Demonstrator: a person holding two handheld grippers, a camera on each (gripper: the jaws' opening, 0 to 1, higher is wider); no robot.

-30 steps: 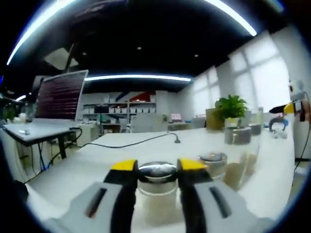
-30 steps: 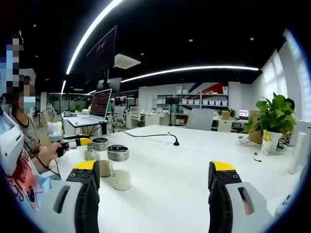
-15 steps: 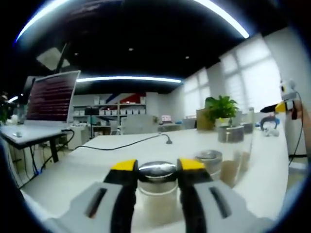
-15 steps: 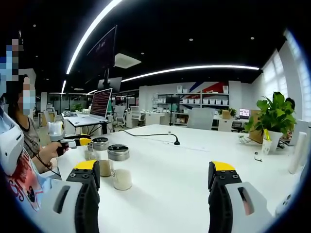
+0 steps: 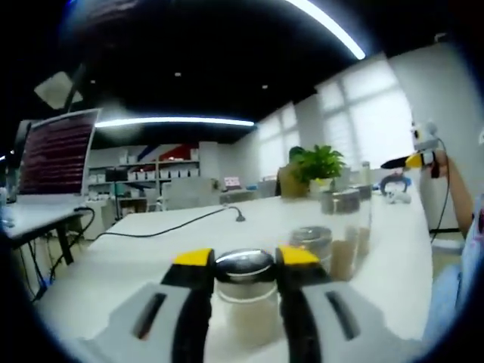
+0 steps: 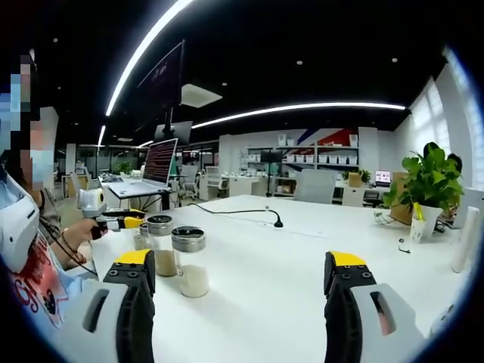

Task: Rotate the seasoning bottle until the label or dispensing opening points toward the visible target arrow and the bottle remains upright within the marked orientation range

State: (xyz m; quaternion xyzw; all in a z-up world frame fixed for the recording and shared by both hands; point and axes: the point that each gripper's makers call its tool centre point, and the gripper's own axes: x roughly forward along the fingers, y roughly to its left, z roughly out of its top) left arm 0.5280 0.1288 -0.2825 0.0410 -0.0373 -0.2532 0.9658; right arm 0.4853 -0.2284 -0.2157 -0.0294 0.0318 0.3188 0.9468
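Observation:
In the left gripper view my left gripper (image 5: pixel 243 261) is shut on a clear glass seasoning bottle (image 5: pixel 244 283) with a shiny metal lid, upright on the white table (image 5: pixel 144 246). Its label and opening are hidden. Two similar lidded bottles (image 5: pixel 311 242) (image 5: pixel 346 219) stand just beyond it to the right. The right gripper view shows my right gripper (image 6: pixel 242 265) open over bare table (image 6: pixel 272 257), with nothing between its fingers. At its left stand two lidded bottles (image 6: pixel 189 261) (image 6: pixel 159 242), and behind them the left gripper (image 6: pixel 125 221) in a person's hand.
A black cable (image 5: pixel 189 219) (image 6: pixel 234 212) crosses the table. A potted plant (image 5: pixel 318 162) (image 6: pixel 431 181) stands at the far edge. An open laptop (image 6: pixel 155 162) sits on a desk beyond. A person (image 6: pixel 30 249) stands close at the left.
The left gripper view has swung, so the room slid to the left while the bottle stayed in the jaws. The right gripper has barely moved and stays open.

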